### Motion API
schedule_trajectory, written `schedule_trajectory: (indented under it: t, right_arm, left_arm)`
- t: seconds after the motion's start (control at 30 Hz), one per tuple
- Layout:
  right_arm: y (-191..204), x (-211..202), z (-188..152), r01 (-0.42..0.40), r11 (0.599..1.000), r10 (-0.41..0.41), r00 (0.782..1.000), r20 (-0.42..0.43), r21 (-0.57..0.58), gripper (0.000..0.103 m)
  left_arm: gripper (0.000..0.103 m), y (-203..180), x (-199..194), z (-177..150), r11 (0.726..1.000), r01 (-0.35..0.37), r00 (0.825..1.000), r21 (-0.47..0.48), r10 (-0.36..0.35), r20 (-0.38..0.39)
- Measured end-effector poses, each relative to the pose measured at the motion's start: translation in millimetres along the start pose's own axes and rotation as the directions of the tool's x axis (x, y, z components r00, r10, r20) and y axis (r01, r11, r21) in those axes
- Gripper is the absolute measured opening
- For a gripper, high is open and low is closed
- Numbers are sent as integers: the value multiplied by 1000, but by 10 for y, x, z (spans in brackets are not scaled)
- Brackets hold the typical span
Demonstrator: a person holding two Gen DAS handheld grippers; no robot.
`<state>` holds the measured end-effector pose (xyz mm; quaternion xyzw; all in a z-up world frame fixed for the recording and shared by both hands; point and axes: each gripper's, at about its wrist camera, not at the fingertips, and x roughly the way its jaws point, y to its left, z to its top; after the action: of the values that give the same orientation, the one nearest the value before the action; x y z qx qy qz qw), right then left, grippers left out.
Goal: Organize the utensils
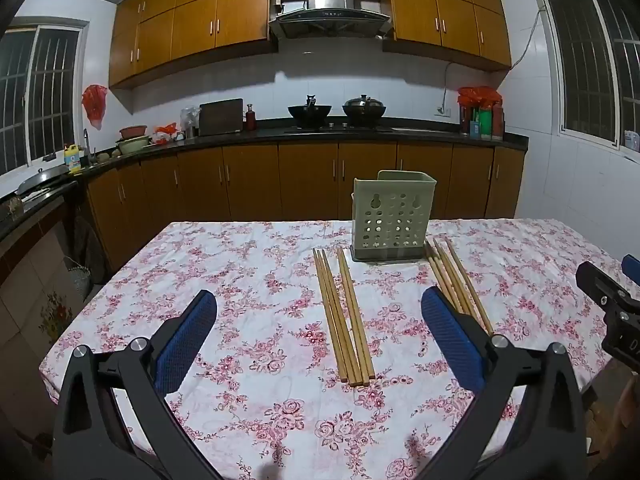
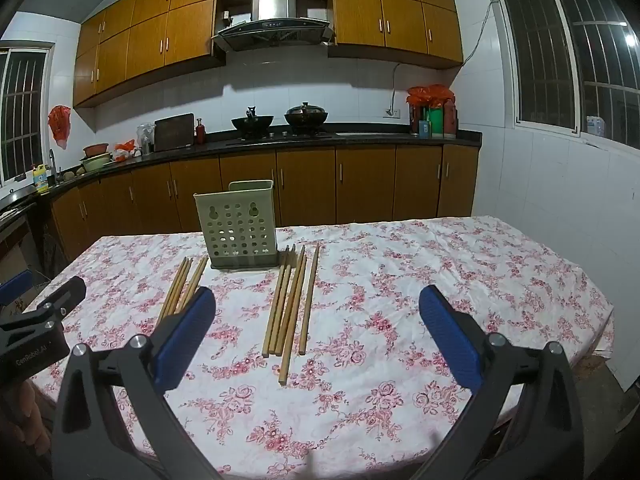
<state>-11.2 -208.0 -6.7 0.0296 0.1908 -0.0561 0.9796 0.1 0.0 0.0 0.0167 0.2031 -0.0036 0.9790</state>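
**Wooden chopsticks lie in two bundles beside the green holder**

Wooden chopsticks (image 1: 346, 316) lie flat in one bundle to the left of your pale green perforated holder (image 1: 390, 216), with a second bundle (image 2: 290, 304) to its right, all on the floral surface (image 1: 248, 264). Your left gripper (image 1: 320, 340) and right gripper (image 2: 318, 340) both hover with fingers spread wide, holding nothing.

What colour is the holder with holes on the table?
The holder is pale green, on a grey base. The left wrist view shows it best.

Both hand-held grippers (image 1: 320, 320) (image 2: 318, 320) wide apart
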Motion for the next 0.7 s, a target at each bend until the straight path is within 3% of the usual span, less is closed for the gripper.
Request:
schedule_trajectory:
  t: [0.7]
  right_arm:
    - [-4, 2, 1, 1, 1000, -1, 1000, 0, 0, 99]
  left_arm:
    - [101, -2, -1, -1, 1000, -1, 1000, 3, 1, 2]
